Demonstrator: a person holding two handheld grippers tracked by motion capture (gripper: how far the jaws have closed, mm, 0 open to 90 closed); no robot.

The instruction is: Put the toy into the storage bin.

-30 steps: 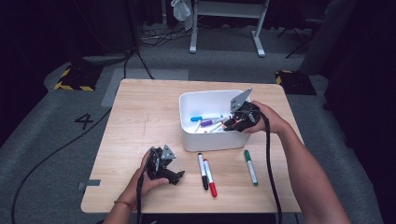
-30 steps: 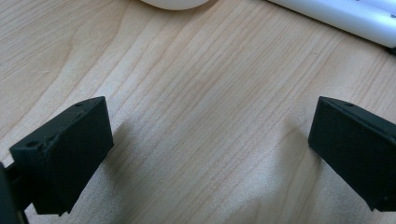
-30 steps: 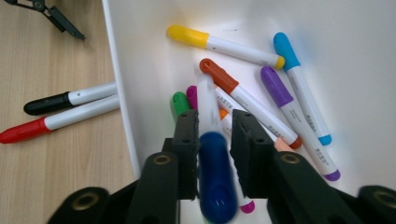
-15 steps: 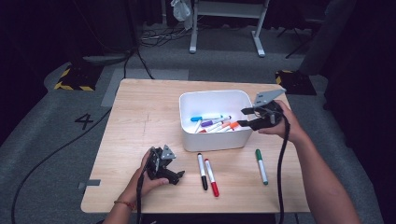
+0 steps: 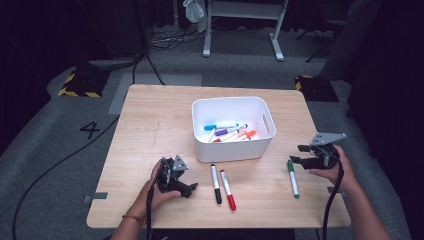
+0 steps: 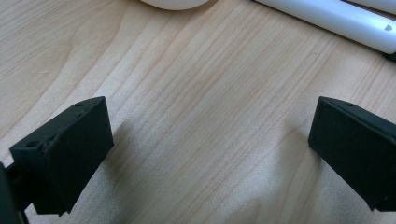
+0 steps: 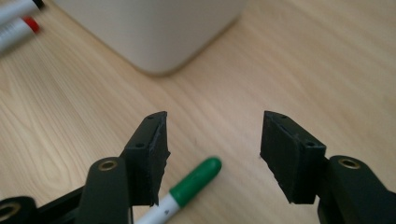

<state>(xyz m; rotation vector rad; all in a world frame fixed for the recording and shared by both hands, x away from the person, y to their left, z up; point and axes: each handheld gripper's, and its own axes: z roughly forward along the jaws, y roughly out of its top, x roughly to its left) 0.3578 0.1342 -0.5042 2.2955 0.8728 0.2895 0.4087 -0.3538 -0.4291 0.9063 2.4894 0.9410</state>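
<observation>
Wooden table (image 5: 150,125) carries the green marker (image 5: 293,178), just beside the right gripper (image 5: 300,154), whose empty jaws have just been opening. Light, rigid, slippery: grasp mid-barrel. Left gripper (image 5: 189,189) jaws apart.

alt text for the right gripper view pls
The right tongs stand open just above a green-capped marker on the wooden table, nothing between the pads. A white bin sits beyond.

Green marker (image 5: 293,178), red marker (image 5: 228,183), black marker (image 5: 216,183), white bin (image 5: 234,148), pale wood-grain table (image 5: 150,125)
</observation>
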